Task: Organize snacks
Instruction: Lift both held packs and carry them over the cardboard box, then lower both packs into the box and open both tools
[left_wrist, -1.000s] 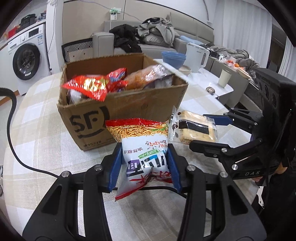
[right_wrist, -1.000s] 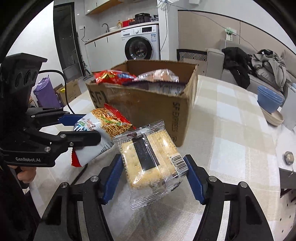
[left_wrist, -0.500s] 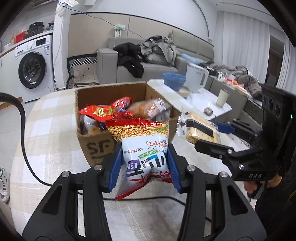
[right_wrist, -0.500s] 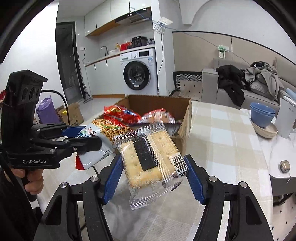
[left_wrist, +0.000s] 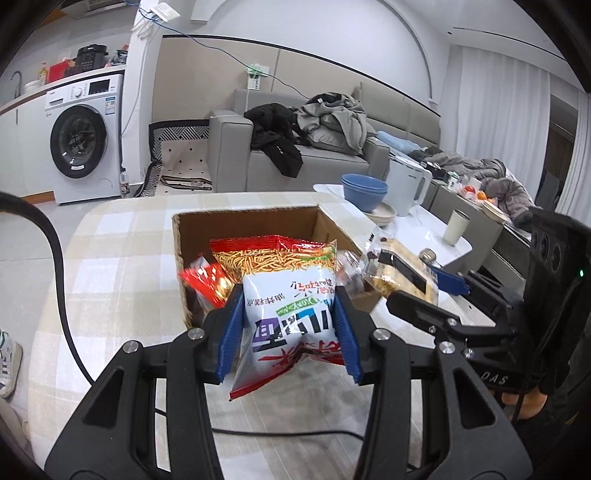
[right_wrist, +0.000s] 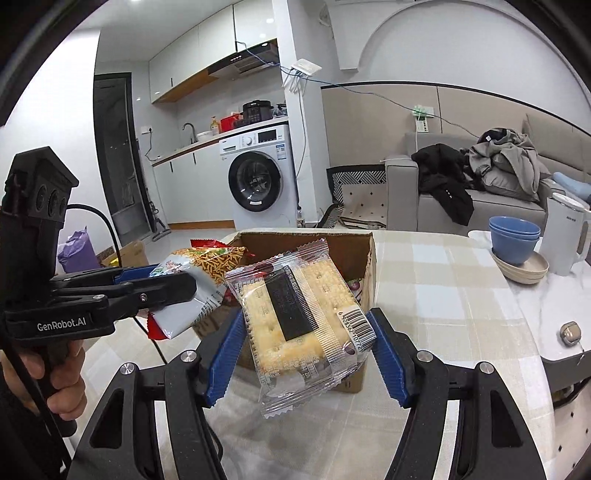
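Note:
My left gripper (left_wrist: 290, 334) is shut on a white and red noodle snack bag (left_wrist: 284, 295), held in the air above the near edge of the open cardboard box (left_wrist: 258, 221). My right gripper (right_wrist: 306, 347) is shut on a clear cracker packet (right_wrist: 295, 317), held above the box (right_wrist: 364, 254) at its near right corner. The cracker packet also shows in the left wrist view (left_wrist: 402, 277), and the noodle bag in the right wrist view (right_wrist: 199, 280). Red snack bags (left_wrist: 207, 280) lie inside the box.
The box stands on a checked tablecloth (left_wrist: 122, 266). Blue bowls (right_wrist: 515, 240), a white kettle (right_wrist: 565, 236) and a white cup (left_wrist: 456, 227) stand on the marble counter to the right. A black cable (left_wrist: 55, 258) runs over the table at left.
Both grippers have risen with their packets, from table level in front of the box to above its near edge. The box now shows from above.

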